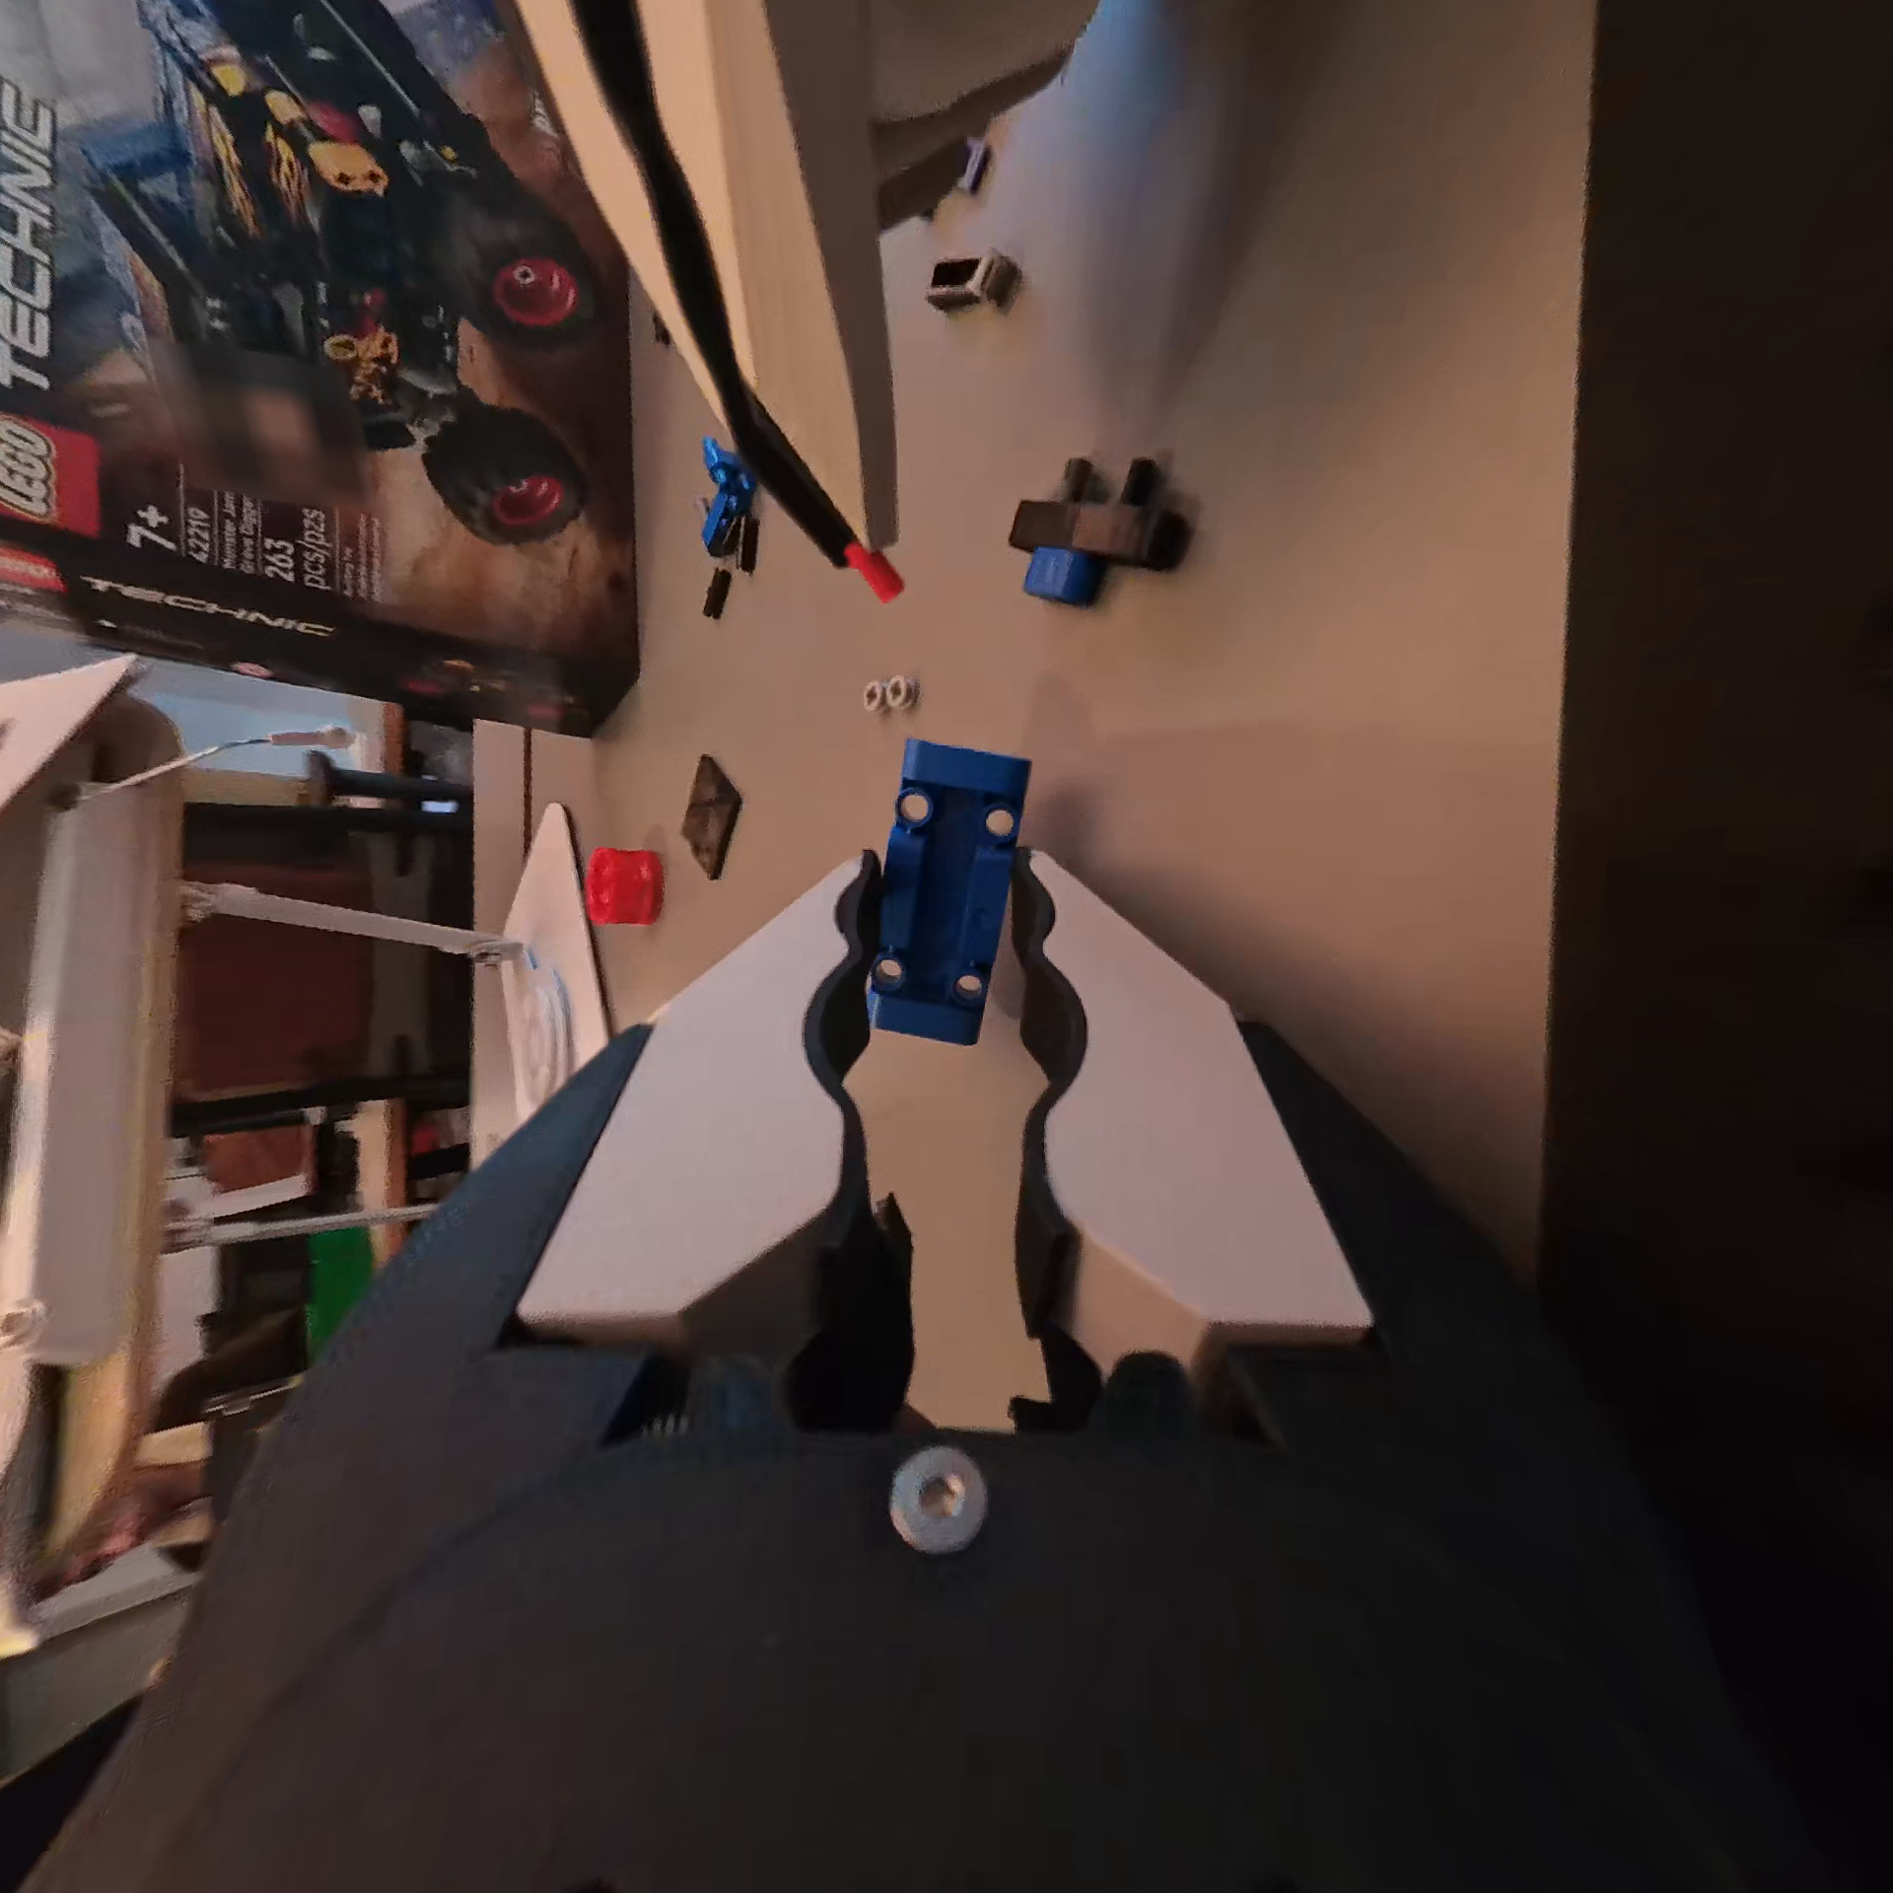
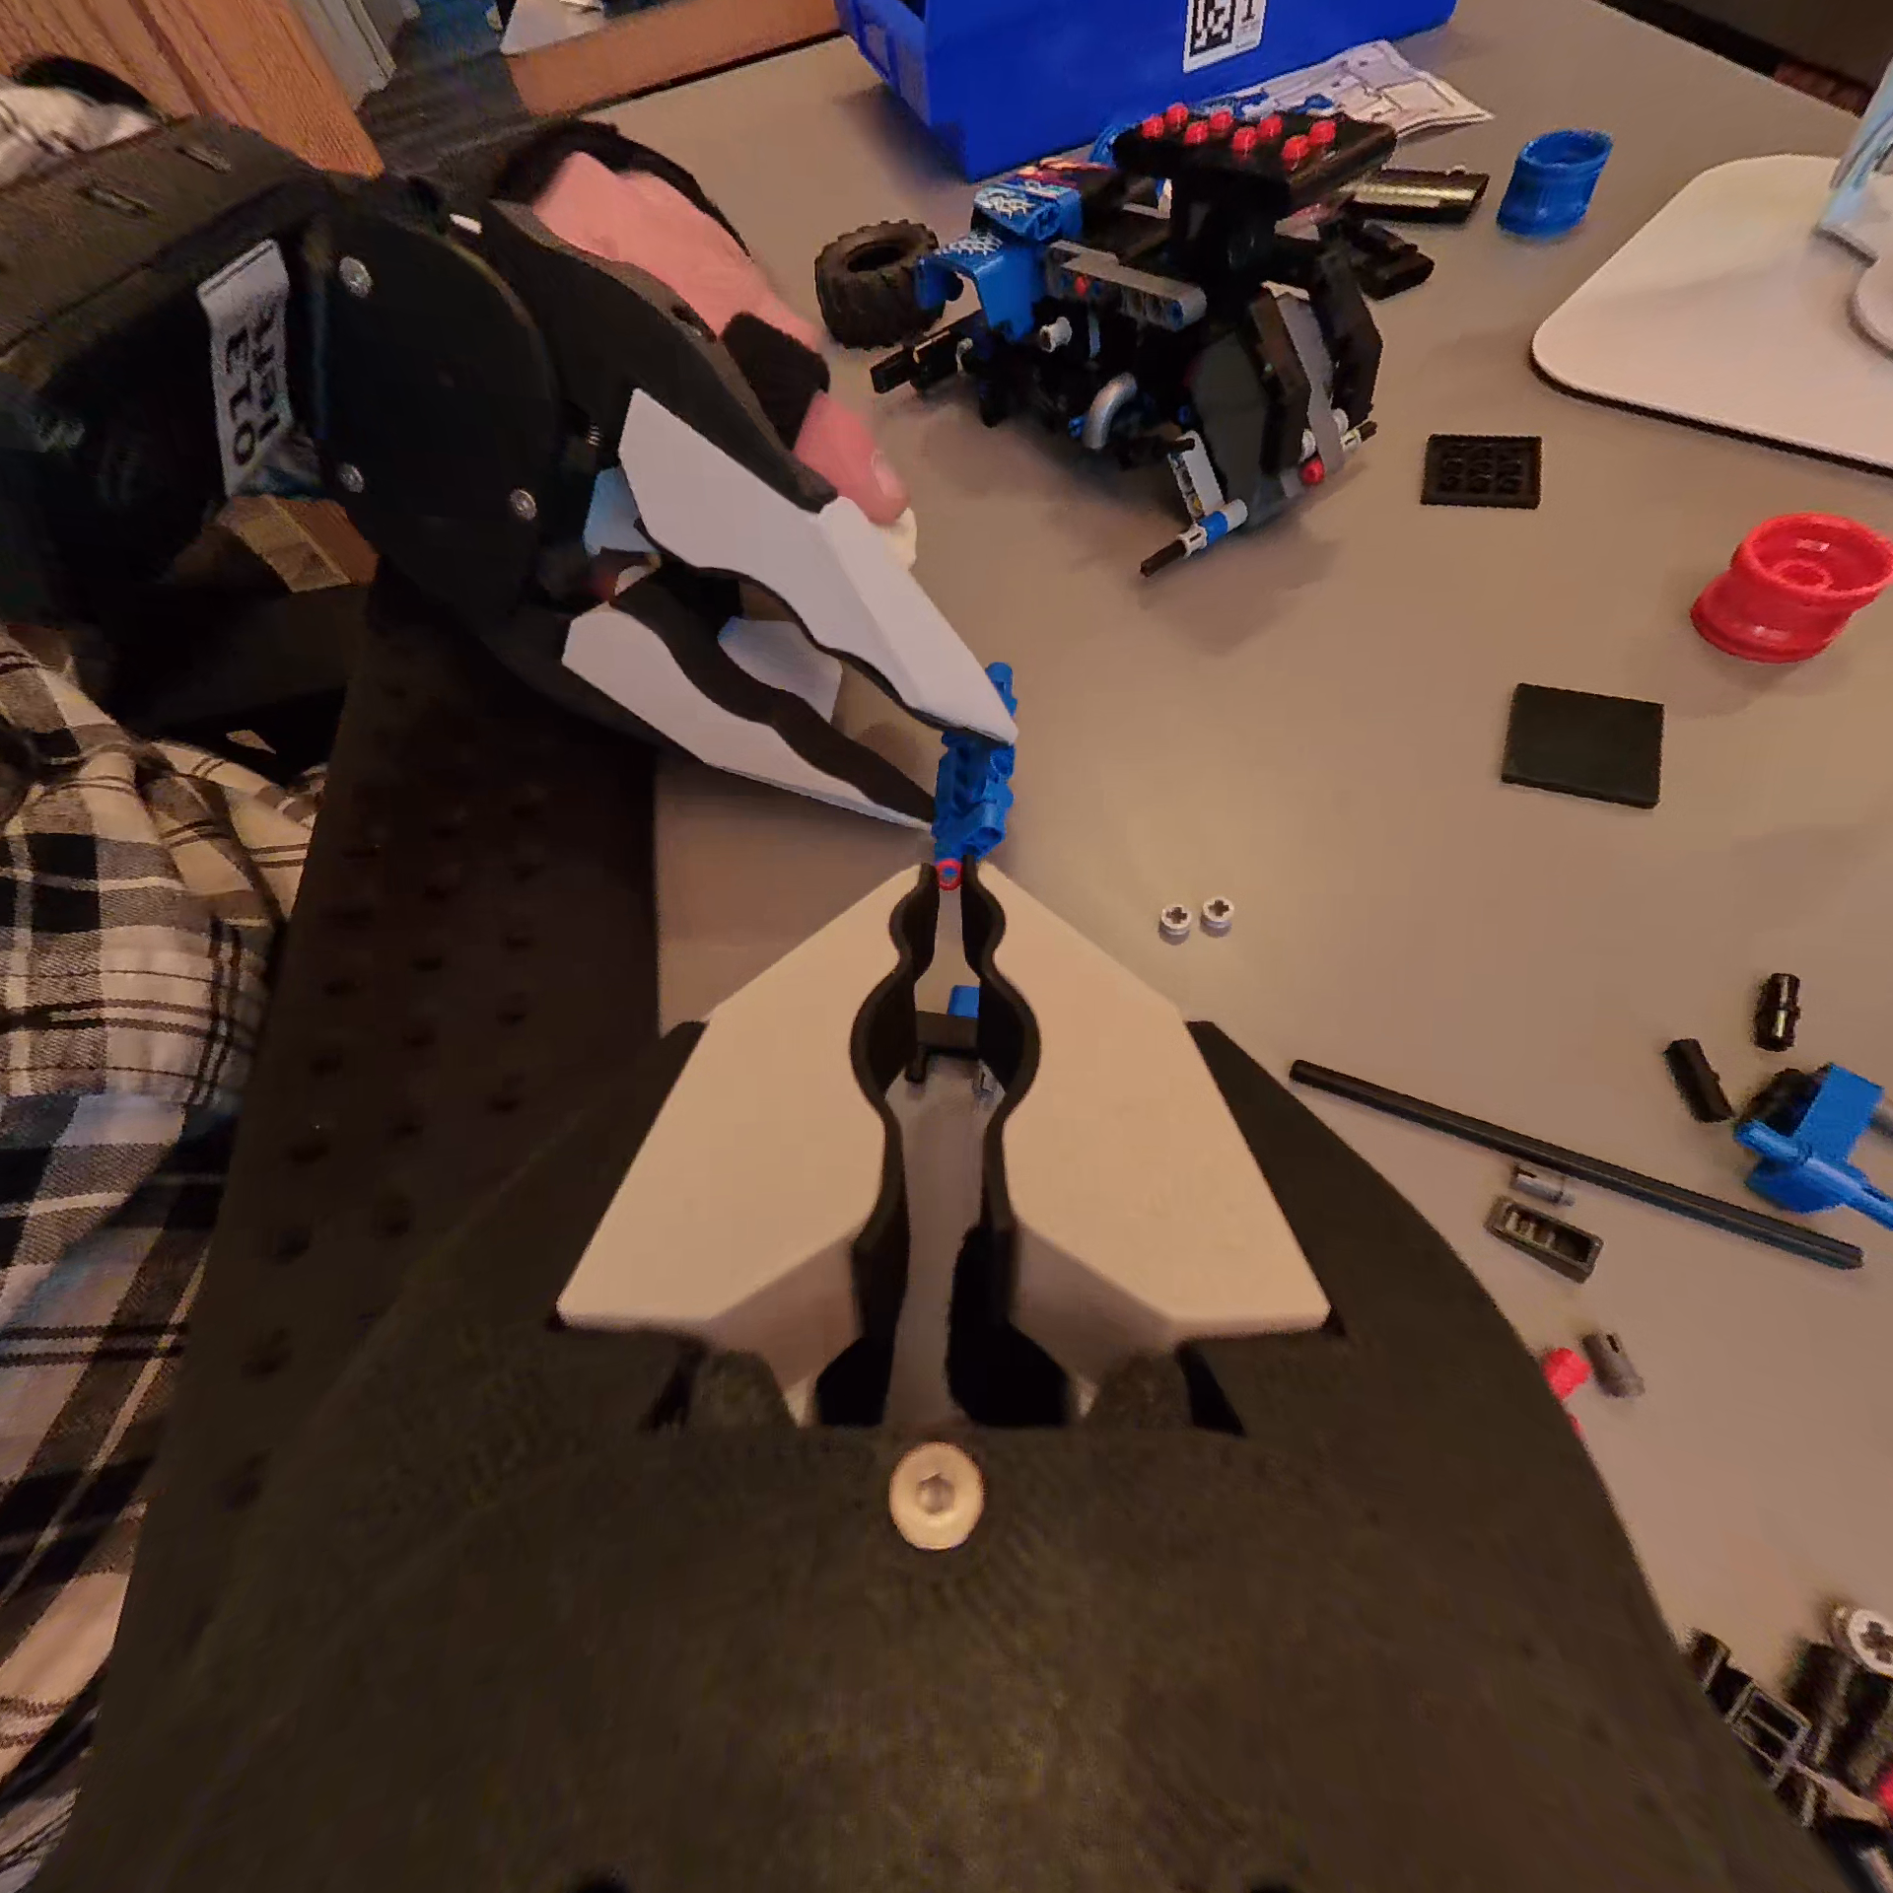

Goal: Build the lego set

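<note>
Two tools meet: left tool (image 1: 944, 871) grips blue piece (image 1: 948, 886).

Your inventory, by material. Left gripper (image 1: 948, 901): matt white plastic fingers (image 1: 738, 1065) with black rubbery-looking pads, body of rough, grainy black plastic, one bright metal screw (image 1: 937, 1501) at lower centre. Blue moulded plastic lego piece (image 1: 948, 891), slight sheen. Glossy printed cardboard lego box (image 1: 307, 338), upper left. Smooth matt grey tabletop (image 2: 1332, 779). Checked woven cloth sleeve (image 2: 113, 1024), left edge.
</note>
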`<state>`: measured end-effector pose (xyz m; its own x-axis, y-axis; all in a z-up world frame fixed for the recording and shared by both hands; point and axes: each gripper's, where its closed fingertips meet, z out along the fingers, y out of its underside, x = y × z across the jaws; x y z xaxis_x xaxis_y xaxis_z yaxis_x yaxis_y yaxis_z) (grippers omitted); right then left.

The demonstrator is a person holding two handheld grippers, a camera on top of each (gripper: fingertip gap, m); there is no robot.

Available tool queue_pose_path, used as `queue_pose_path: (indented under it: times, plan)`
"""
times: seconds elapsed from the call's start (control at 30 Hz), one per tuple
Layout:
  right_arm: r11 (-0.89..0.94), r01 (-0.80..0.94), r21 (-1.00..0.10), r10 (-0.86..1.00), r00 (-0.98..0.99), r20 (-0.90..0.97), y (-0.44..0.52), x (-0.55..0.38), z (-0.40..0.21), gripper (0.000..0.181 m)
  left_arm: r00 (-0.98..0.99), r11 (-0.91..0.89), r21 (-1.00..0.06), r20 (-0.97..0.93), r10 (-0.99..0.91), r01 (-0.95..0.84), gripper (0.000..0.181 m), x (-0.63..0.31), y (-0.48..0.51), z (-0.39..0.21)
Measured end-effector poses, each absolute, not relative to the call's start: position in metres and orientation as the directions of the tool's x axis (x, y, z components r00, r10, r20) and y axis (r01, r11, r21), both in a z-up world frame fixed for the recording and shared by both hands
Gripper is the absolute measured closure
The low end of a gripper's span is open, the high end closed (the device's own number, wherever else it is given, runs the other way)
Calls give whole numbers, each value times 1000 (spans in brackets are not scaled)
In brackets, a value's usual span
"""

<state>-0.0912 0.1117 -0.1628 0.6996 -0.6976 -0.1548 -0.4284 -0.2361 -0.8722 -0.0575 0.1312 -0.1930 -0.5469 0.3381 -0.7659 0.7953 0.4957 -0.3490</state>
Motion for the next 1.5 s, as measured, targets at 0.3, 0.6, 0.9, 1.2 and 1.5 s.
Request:
queue_pose_path:
  times: [0.3,0.6,0.9,1.2,1.5]
  plan:
    - [-306,-439,-845,-691,713,-121,118,-90,-175,178,-638,532,-388,-631,442,753,158,-59,144,-201]
    - [-396,-445,-803,-647,756,-100,134,-93,-190,179,-802,614,-526,-284,525,588,143,-73,146,-205]
    - [-521,-449,-726,-631,775,-26,133,-98,-206,179,-811,612,-566,-196,551,553,158,-78,142,-209]
    - [-541,-470,-697,-643,766,-18,135,-95,-211,179,-823,586,-623,-176,540,518,159,-84,140,-209]
    - [-504,-493,-709,-692,722,-10,135,-88,-211,179,-845,570,-664,-185,501,484,159,-84,140,-209]
